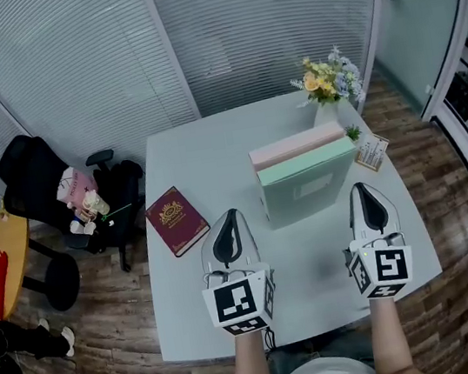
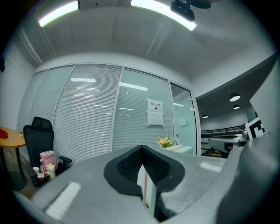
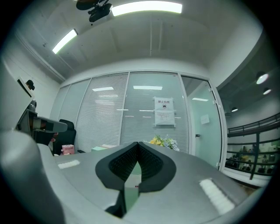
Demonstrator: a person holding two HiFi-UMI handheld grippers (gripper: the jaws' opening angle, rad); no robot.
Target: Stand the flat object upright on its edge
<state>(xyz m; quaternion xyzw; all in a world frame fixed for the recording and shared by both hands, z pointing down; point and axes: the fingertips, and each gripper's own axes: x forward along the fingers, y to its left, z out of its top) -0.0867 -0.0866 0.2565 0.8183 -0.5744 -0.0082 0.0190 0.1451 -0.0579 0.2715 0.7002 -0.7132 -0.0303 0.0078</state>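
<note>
left gripper (image 1: 231,216) and right gripper (image 1: 363,189), each with fingers pressed together on nothing, before a tall pink-and-green cardboard box (image 1: 307,177); flat maroon hardcover book (image 1: 177,220), print illegible, lies left of it.

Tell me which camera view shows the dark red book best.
The head view. It looks down on the dark red book, lying flat near the table's left edge, whole cover and gold emblem showing. The left gripper view and the right gripper view show none of it.
</note>
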